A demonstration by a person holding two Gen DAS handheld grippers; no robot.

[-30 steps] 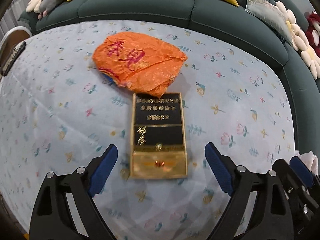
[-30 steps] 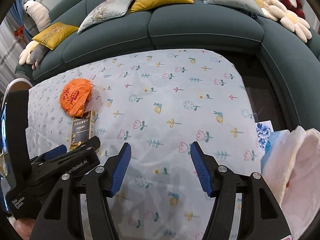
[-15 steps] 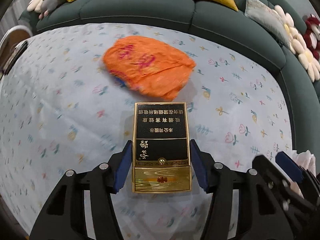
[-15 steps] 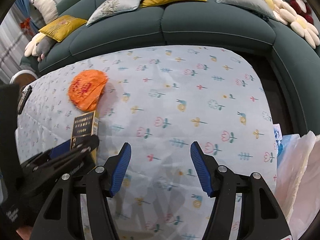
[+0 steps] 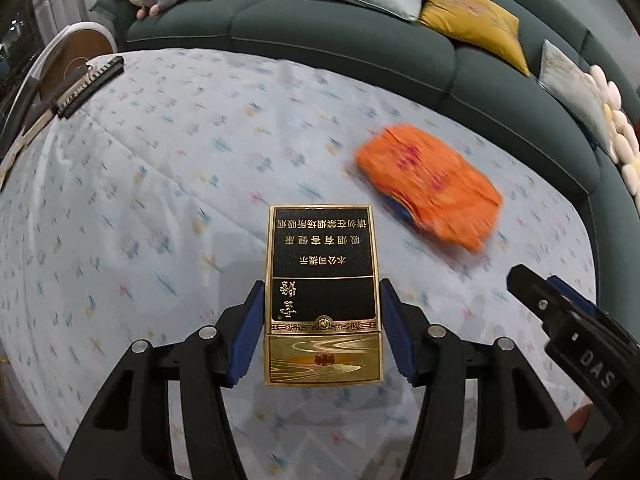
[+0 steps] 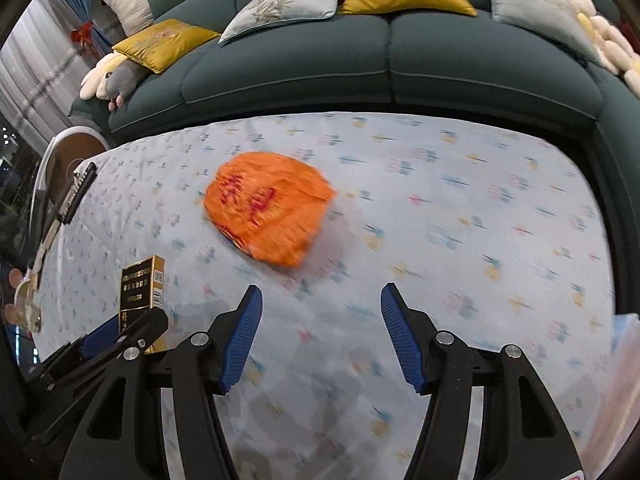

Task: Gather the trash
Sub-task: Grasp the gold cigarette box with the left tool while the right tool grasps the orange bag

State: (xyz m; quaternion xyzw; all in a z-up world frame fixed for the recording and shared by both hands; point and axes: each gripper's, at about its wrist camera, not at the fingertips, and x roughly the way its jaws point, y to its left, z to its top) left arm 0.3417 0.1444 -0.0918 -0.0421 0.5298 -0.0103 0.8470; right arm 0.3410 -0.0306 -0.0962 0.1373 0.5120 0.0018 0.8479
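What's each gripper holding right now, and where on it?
Left gripper clamps the black-and-gold cardboard cigarette box by its long side edges, near the gold end. Right gripper holds nothing.

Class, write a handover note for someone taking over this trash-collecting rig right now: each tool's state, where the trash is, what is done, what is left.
Left tool: shut on the black-and-gold box, lifted off the flowered tablecloth.
Right tool: open, empty, above the cloth.
Orange wrapper: lying on the cloth beyond the right tool.
Done: box picked up.
Left: bin the box, then collect the wrapper. No bin is clearly in view.
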